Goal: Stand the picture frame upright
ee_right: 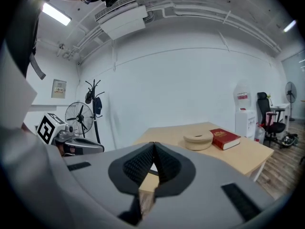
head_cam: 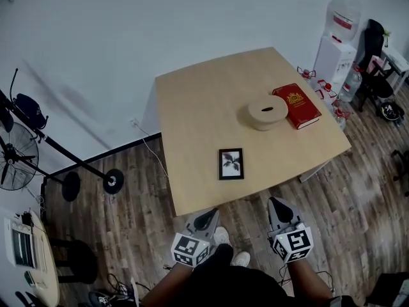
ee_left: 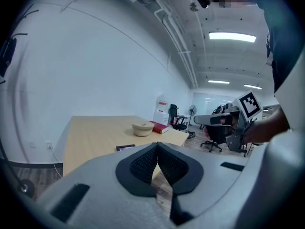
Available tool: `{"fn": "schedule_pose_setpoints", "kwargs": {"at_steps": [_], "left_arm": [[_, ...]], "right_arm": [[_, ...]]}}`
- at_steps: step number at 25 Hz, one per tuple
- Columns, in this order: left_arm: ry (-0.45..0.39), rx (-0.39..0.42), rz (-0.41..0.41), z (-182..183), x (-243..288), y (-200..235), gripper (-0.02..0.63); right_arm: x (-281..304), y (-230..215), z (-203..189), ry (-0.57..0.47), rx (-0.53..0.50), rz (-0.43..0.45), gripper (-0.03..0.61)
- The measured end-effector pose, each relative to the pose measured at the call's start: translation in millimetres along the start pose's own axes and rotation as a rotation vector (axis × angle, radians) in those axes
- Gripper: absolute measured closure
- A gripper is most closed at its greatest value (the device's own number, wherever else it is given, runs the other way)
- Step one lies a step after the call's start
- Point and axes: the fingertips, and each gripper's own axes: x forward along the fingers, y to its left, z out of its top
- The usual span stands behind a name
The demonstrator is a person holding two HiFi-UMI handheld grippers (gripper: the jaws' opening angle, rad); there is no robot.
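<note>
In the head view, the picture frame (head_cam: 231, 164) lies flat at the middle, near the close edge of the surface (head_cam: 204, 101); the left gripper (head_cam: 204, 219) and right gripper (head_cam: 280, 207) wait lower down, not yet reaching; in the left gripper view, the jaws are pressed together, empty; in the right gripper view, the same, closed on nothing.

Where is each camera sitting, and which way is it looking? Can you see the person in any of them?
Head view: on the person's head, looking steeply down at the table and the flat picture frame; shows the left hand-held gripper, right hand-held gripper and shoes.
Left gripper view: rides that gripper, looking along its shut jaws across the table; shows the person's forearm.
Right gripper view: rides that gripper, looking along its shut jaws at table and wall; shows the other gripper.
Shared: both gripper views show the red book and round container.
</note>
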Motion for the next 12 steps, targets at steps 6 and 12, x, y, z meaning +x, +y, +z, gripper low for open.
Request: {"fn": "schedule_pose_setpoints", "kwargs": {"at_steps": [6,12], "left_arm": [[-0.008,-0.007,0.021,12.3,16.0,38.5,0.614],[-0.015,-0.028,0.036,15.2,24.6,73.7,0.614]], "right_arm": [[48.4,3.0,7.2,0.029,-0.005,0.011,0.569],[90.9,6.9,3.8,0.082,-0.042,0.015,0.569]]}}
